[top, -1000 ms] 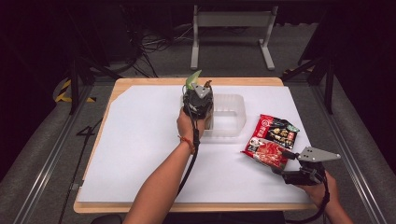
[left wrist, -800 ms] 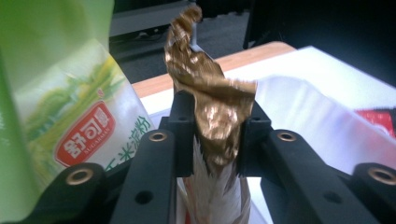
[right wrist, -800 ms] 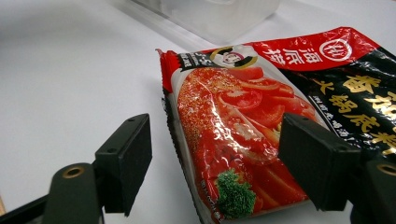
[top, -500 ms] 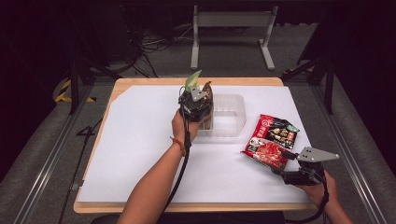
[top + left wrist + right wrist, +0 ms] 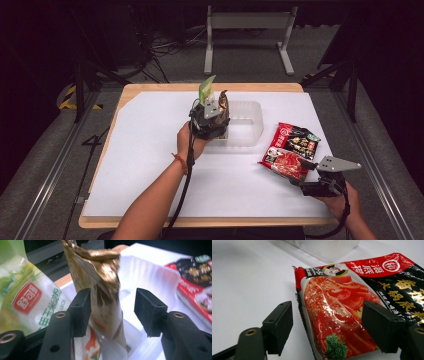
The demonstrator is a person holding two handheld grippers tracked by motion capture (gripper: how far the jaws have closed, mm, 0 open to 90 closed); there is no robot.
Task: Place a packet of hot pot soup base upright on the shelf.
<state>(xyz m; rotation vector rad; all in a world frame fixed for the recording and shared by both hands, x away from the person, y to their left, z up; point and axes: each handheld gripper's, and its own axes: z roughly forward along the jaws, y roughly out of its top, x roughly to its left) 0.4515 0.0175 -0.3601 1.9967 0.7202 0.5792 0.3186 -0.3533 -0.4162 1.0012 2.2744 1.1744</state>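
The brown packet (image 5: 100,290) stood upright in the clear tray (image 5: 250,120), between the left gripper (image 5: 111,312)'s jaws, which had just been opening; the right-hand pad stood clear of it. The left forearm reached forward. The right gripper (image 5: 324,332) rested spread around the red packet (image 5: 352,307) beside the tray.

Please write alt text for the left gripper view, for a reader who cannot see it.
The left gripper, jaws just opened, has its two black fingers around an upright golden-brown packet standing in a clear plastic tray. A green and white packet stands beside it, and a red packet lies beyond on the white table.
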